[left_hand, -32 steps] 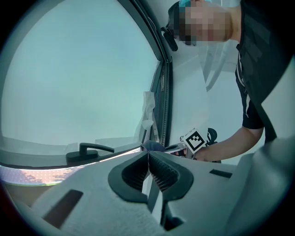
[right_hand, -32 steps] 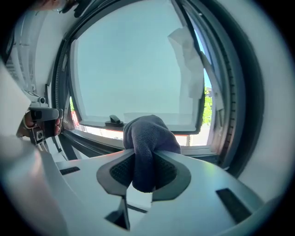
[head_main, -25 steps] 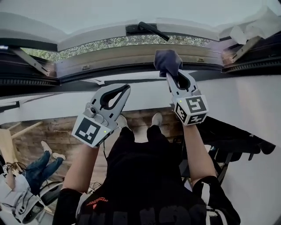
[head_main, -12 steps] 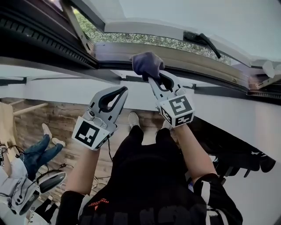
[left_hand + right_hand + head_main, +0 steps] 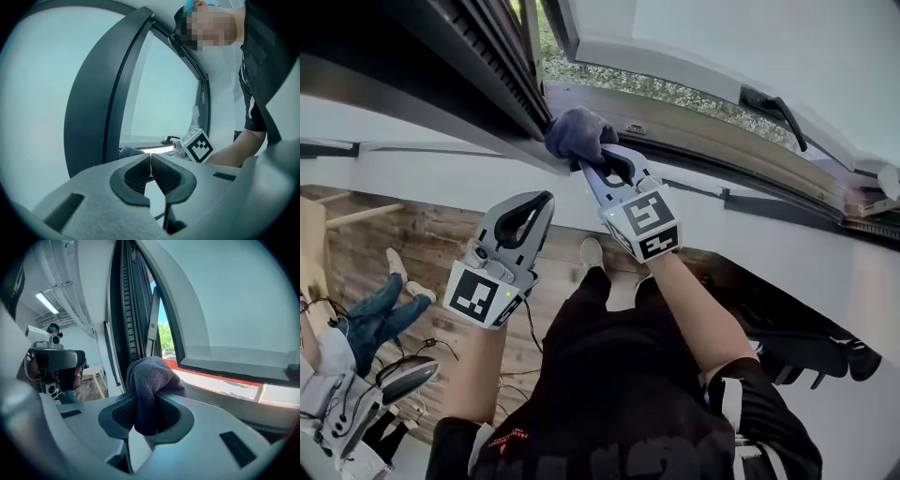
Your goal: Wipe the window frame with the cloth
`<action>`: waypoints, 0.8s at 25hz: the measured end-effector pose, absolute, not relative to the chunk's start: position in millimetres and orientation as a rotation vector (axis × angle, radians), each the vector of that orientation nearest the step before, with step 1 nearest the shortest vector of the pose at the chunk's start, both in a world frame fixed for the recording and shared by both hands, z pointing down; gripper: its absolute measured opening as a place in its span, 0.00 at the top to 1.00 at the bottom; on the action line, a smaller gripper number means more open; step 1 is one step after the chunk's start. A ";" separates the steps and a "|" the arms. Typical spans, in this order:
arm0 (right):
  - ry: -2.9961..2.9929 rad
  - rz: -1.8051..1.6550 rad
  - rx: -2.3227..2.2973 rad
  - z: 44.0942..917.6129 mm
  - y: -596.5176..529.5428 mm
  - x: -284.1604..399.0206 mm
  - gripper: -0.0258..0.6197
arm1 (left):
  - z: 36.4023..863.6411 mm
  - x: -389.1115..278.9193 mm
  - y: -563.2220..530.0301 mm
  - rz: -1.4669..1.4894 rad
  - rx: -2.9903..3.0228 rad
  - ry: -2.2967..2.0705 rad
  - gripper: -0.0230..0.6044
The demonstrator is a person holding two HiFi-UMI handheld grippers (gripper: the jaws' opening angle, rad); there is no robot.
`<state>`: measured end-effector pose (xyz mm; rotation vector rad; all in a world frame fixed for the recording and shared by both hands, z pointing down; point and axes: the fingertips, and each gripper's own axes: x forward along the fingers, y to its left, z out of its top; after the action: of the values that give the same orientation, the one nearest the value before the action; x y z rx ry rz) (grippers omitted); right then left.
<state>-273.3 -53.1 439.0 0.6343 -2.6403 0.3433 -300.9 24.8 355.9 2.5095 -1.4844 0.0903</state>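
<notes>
Cloth point(image 5: 577, 134): dark blue-grey, bunched up, clamped in the right tongs point(image 5: 586, 163). The right gripper view shows the fabric filling the gap btw the jaws and bulging out over the tips. It sits at the lower corner of the window frame point(image 5: 478, 66), where the dark ribbed side rail meets the pale bottom rail, and appears to touch the rail edge. Left tongs point(image 5: 546, 199) are closed w/ nothing in them; the left gripper view has the ribbed pads meeting tip to tip. They hang in the air below the frame and to the left of the right tongs, well clear of the cloth. The sash is swung outward, w/ a black handle point(image 5: 773, 106) on its lower rail and greenery visible through the gap. Writing: each gripper's cube point(image 5: 642, 223) carries only black-and-white square markers, no letters. Orange print point(image 5: 511, 436) on the black shirt is too small to read. Wooden floor point(image 5: 422, 248) lies below. At lower left a second person in jeans point(image 5: 380, 323) sits beside a dark device.
</notes>
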 end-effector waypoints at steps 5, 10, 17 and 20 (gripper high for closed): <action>-2.617 0.360 0.660 447.2 -59.5 -271.0 0.84 | 363.0 -303.7 22.5 0.093 2.506 -1.466 0.93; -2.603 0.371 0.723 449.2 -63.3 -237.7 0.84 | 366.7 -276.0 12.3 0.095 2.546 -1.393 0.93; -2.589 0.398 0.798 448.5 -69.0 -173.2 0.84 | 359.4 -217.5 -0.2 0.116 2.603 -1.324 0.93; -2.583 0.404 0.823 447.6 -73.0 -146.2 0.84 | 357.6 -193.1 -4.7 0.119 2.616 -1.299 0.93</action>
<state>-146.2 -73.0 447.6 0.8232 -2.5832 0.4036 -193.1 -4.7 357.6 2.6165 -1.2994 0.1192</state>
